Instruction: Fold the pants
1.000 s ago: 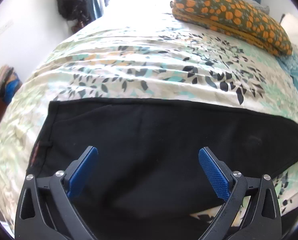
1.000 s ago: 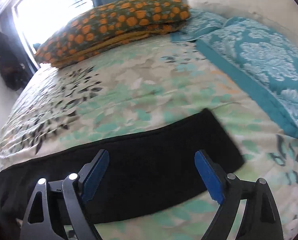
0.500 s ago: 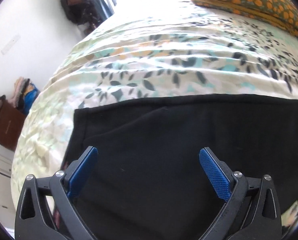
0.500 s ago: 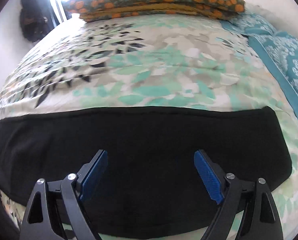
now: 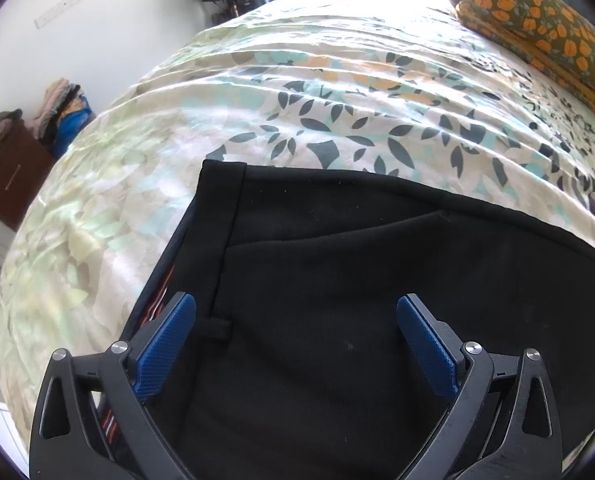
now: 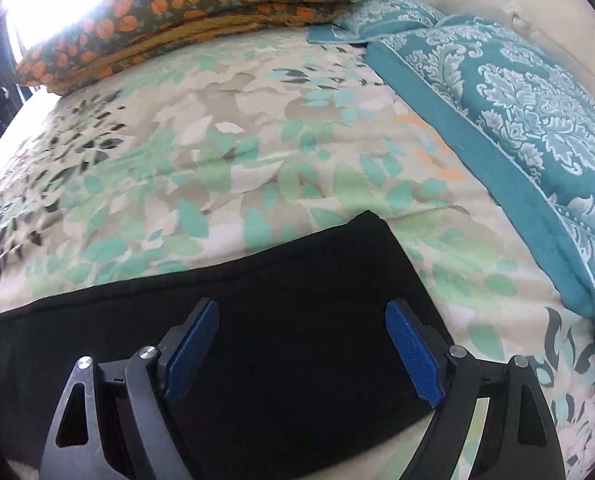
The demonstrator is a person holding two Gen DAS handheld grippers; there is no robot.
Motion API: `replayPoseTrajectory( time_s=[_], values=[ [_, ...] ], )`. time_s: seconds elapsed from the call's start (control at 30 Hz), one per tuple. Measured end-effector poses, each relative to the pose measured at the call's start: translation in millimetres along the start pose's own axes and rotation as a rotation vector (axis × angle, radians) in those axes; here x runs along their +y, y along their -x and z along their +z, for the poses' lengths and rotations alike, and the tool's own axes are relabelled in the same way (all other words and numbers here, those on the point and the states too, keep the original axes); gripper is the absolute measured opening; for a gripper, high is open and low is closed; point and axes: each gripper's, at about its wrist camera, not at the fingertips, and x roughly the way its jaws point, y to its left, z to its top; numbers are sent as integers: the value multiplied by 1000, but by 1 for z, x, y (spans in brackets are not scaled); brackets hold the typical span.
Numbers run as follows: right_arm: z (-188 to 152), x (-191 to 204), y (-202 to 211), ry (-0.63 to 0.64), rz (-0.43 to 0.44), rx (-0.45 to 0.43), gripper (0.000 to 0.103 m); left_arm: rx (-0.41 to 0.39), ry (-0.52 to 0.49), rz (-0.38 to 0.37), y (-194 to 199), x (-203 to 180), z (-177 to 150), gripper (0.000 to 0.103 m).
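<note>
Left wrist view: a pair of black woven-fabric pants (image 5: 357, 280) lies flat across a leaf-printed cotton bedspread (image 5: 297, 92), already doubled leg over leg, judging by the single long dark strip. The left gripper (image 5: 296, 320) hangs just above the waistband end, its blue-padded jaws spread wide and holding nothing; a belt loop and a striped inner lining show beside the left pad.

Right wrist view: the right gripper (image 6: 302, 328) hovers over the cuff end of the same pants (image 6: 281, 300), jaws likewise parted and empty, the hem corner just beyond its right pad. An orange-spotted olive quilt (image 6: 185, 4) and a teal damask bedcover (image 6: 517, 100) lie well apart from the garment.

The cloth looks light, limp and matte, likely to sag and drag rather than hold a shape, and not fragile. The thicker, stitched waistband should give the firmest bite on one side; the double hem at the cuffs offers the same on the other. Pinching both layers together near an outer corner would probably keep the legs from sliding apart when one end is carried over the other. The soft bedspread may bunch into a low pinch.
</note>
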Motion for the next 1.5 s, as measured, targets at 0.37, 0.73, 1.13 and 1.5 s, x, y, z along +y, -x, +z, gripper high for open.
replayPoseTrajectory(
  time_s=[0.37, 0.73, 1.13, 1.5],
  values=[
    [-258, 127, 171, 226, 212, 111, 89, 43, -404, -193, 112, -69, -187, 101],
    [-327, 62, 179, 55, 30, 140, 99, 22, -148, -12, 99, 31, -188, 102],
    [-311, 20, 157, -110, -56, 66, 103, 9, -8, -65, 85, 55, -191, 103],
    [-315, 23, 159, -123, -78, 35, 103, -9, -26, -57, 90, 55, -196, 102]
  ],
)
